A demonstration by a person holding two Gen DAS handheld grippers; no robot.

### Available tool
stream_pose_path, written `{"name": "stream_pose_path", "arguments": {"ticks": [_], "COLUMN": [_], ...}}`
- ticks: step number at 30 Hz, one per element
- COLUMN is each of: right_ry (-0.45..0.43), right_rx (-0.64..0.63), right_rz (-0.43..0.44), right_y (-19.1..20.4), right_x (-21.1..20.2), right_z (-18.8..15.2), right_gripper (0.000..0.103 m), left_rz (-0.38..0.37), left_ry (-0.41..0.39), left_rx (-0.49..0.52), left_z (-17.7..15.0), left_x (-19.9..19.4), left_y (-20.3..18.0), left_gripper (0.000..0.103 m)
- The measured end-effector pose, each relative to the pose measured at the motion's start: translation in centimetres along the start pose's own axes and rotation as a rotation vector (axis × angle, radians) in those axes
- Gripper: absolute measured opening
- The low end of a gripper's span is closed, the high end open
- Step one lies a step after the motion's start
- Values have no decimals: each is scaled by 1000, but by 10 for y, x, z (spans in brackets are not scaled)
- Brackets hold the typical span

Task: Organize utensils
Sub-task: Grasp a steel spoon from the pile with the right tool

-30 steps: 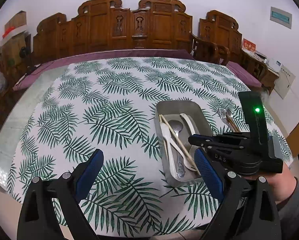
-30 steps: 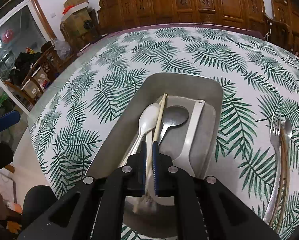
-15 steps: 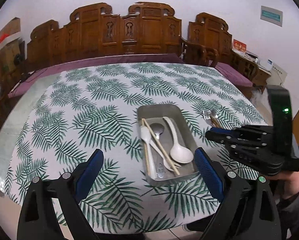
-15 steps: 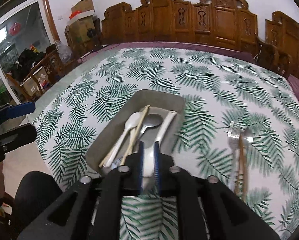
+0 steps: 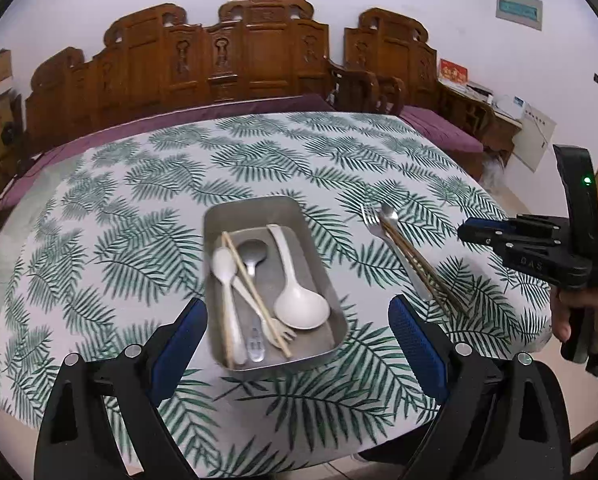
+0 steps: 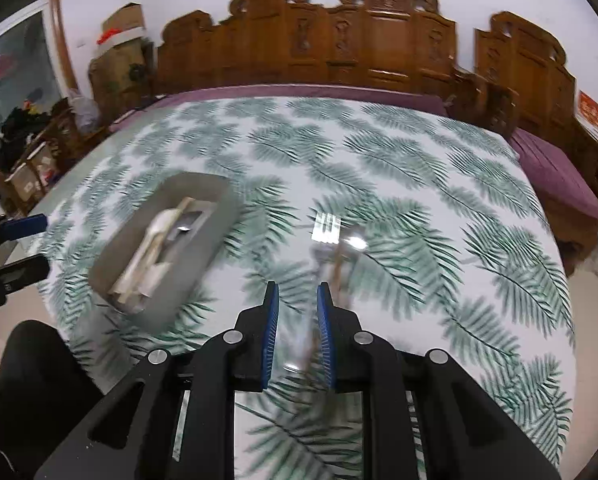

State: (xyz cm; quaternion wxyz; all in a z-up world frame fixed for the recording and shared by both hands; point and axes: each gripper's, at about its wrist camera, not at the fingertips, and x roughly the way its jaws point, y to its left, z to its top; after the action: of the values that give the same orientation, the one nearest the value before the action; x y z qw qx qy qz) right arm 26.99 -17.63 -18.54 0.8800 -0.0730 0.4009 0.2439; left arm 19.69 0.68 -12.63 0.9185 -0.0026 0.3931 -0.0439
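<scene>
Currently, step in hand: judged to be the fetching of the next loose utensil for the tray.
Tray (image 5: 319, 256): set lengthwise near the table's front edge, probably so that both hands can reach it; a white serving spoon (image 5: 299, 304), a metal spoon (image 5: 251, 254), a white spoon (image 5: 223, 266), a pale fork and a single chopstick (image 5: 255, 292) are laid in it, mostly lengthwise.
Loose utensils: a metal fork (image 5: 373, 224), a second metal spoon (image 5: 388, 212) and wooden chopsticks (image 5: 419, 268) are bunched together on the tablecloth (image 5: 139, 200), to the right of the tray and apart from it.
Right gripper (image 6: 297, 312): held over the blurred loose bunch, which is seen just beyond its tips; its fingers (image 6: 271, 320) are parted by a narrow gap and nothing is clamped between them.
Left gripper (image 5: 297, 344): held back at the front edge with its blue pads (image 5: 179, 344) spread wide and empty, framing the tray's near end; it is judged to be kept out of the way.
Progress: roughly half done, since three kinds of utensil are not yet in the tray.
Risk: two of the bunched pieces could be caught at once.
</scene>
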Motion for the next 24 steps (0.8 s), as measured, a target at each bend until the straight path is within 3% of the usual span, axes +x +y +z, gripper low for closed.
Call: {"name": "stream_pose_path", "arguments": {"ticks": [13,24], "right_ry": [132,134], "right_rx": [5,28], "right_rz": [-35,-17], "right_y": [-25,-32], "right_x": [50,89], "right_z": [-40,-12], "right_gripper": [21,21], "left_rz": [-49,-74], "left_ry": [48,55], "left_rx": [63,74], "left_z": [-13,-3], "left_x": [24,40], "left_y": [-40,-50], "left_gripper": [88,88]}}
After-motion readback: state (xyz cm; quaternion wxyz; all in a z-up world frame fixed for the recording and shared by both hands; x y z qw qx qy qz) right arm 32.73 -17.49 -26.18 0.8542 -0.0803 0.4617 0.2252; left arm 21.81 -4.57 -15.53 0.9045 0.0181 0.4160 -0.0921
